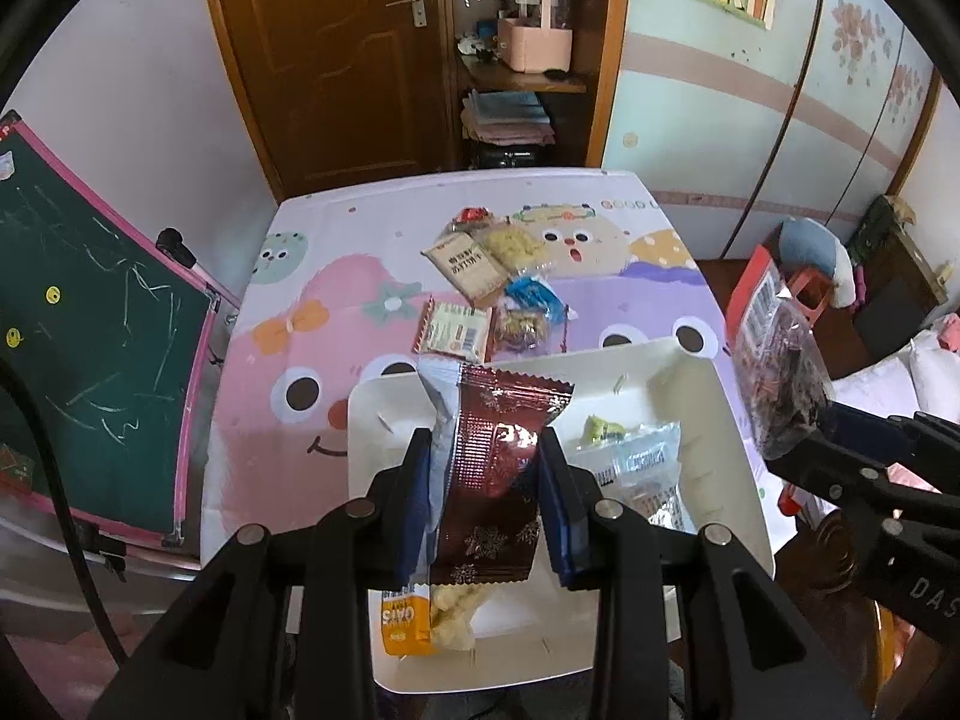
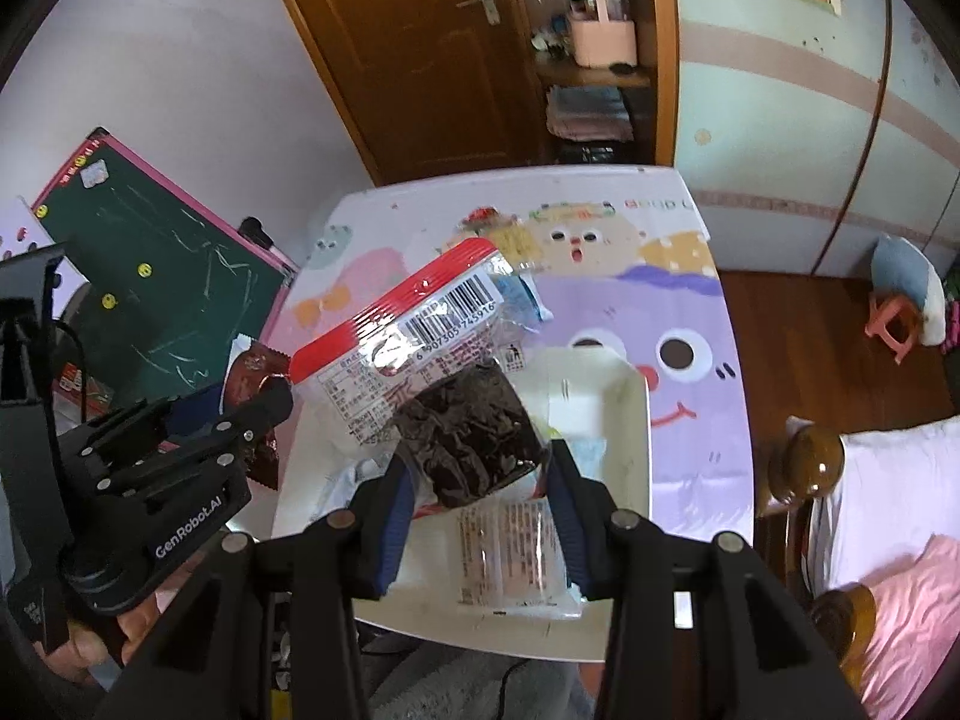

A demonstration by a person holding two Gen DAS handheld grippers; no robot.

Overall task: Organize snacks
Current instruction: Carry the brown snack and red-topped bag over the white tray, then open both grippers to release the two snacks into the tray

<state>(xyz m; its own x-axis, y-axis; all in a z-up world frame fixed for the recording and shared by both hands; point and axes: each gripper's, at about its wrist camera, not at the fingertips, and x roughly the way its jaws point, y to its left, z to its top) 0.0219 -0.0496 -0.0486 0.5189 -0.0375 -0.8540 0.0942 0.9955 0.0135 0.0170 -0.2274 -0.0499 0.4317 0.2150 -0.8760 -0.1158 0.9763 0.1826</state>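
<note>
Snacks are partly sorted: several lie in the tray (image 1: 699, 420), both jaws pinch packets above it, and five or so wait on the worktop (image 1: 336, 300) at twelve o'clock.

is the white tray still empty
No, the white tray already holds several packets, including a clear wrapped snack and an orange oats packet.
</note>
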